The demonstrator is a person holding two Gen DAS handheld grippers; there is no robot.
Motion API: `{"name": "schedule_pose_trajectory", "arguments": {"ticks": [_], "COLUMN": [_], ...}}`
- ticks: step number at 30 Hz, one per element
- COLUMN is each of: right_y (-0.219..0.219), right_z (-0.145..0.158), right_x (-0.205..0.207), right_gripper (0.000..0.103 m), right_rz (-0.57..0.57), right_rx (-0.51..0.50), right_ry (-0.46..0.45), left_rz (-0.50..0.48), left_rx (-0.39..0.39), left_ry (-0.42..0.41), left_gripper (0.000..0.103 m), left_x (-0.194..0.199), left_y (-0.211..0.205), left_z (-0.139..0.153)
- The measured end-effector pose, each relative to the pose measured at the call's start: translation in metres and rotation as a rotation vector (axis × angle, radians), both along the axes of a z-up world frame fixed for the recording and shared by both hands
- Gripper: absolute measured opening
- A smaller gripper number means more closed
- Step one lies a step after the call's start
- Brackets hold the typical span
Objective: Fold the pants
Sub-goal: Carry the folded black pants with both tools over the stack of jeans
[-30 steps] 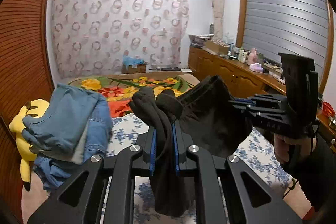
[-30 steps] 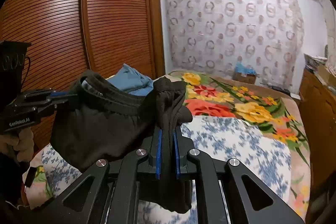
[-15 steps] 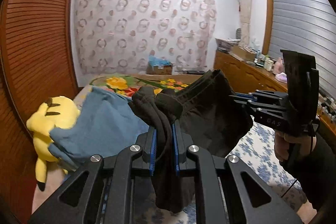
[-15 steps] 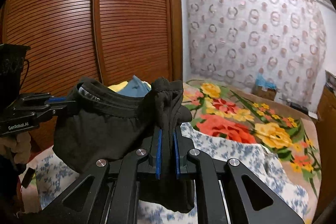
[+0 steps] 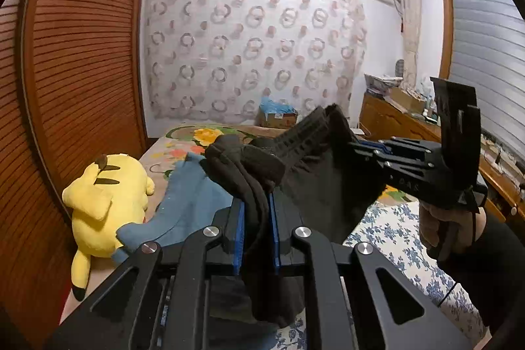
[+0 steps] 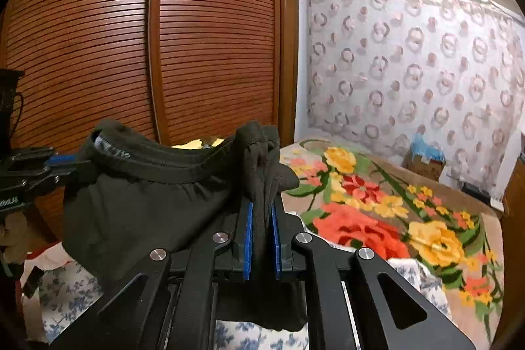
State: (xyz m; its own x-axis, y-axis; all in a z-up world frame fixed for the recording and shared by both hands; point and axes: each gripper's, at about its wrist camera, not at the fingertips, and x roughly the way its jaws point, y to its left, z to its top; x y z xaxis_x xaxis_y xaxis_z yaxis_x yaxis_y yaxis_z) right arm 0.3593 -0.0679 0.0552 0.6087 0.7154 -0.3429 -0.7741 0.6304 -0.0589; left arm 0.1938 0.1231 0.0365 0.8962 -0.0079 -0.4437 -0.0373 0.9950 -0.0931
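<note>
Black pants (image 5: 315, 186) hang in the air above the bed, stretched by the waistband between both grippers. My left gripper (image 5: 256, 218) is shut on a bunched end of the fabric, which spills over and below its blue pads (image 5: 239, 238). My right gripper (image 6: 262, 228) is shut on the other bunched end of the pants (image 6: 141, 212). Each wrist view shows the other gripper gripping the far end: the right gripper (image 5: 357, 148) on the right, the left gripper (image 6: 70, 161) on the left. The elastic waistband (image 6: 157, 159) sags between them.
A yellow plush toy (image 5: 105, 202) and blue folded clothes (image 5: 190, 199) lie at the bed's left side by the wooden wardrobe (image 6: 131, 54). The bed has a floral blanket (image 6: 377, 218) and a blue-flowered sheet (image 5: 393, 238). A wooden cabinet (image 5: 410, 127) runs along the right wall.
Both grippers have swung left with the pants still held. The wardrobe now fills more of both views, and the plush toy and blue clothes sit closer to the centre of the left view.
</note>
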Motion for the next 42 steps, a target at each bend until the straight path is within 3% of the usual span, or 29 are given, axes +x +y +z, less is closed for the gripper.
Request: {"name": "schedule_pose_trajectory", "arguments": {"ticks": [18, 28, 32, 42], "right_y": [0.035, 0.061, 0.072, 0.111], "right_z": [-0.001, -0.033, -0.036, -0.036], "right_x": [0.029, 0.052, 0.062, 0.078], "right_gripper": [0.01, 0.01, 0.01, 0.01], "right_rz": [0.079, 0.12, 0.125, 0.131], "right_rx": [0.015, -0.04, -0.056, -0.098], "right_ry": [-0.078, -0.021, 0.0, 0.001], "left_rz": [0.053, 0.149, 0.169, 0.168], "left_rx": [-0.059, -0.072, -0.11, -0.134], "left_ry": [-0.04, 0.052, 0.079, 0.093], "left_gripper": [0.015, 0.014, 0.014, 0.015], "left_x": [-0.01, -0.001, 0.002, 0.0], "left_y": [0.021, 0.051, 0.064, 0.073], "left_z": [0.011, -0.032, -0.048, -0.056]}}
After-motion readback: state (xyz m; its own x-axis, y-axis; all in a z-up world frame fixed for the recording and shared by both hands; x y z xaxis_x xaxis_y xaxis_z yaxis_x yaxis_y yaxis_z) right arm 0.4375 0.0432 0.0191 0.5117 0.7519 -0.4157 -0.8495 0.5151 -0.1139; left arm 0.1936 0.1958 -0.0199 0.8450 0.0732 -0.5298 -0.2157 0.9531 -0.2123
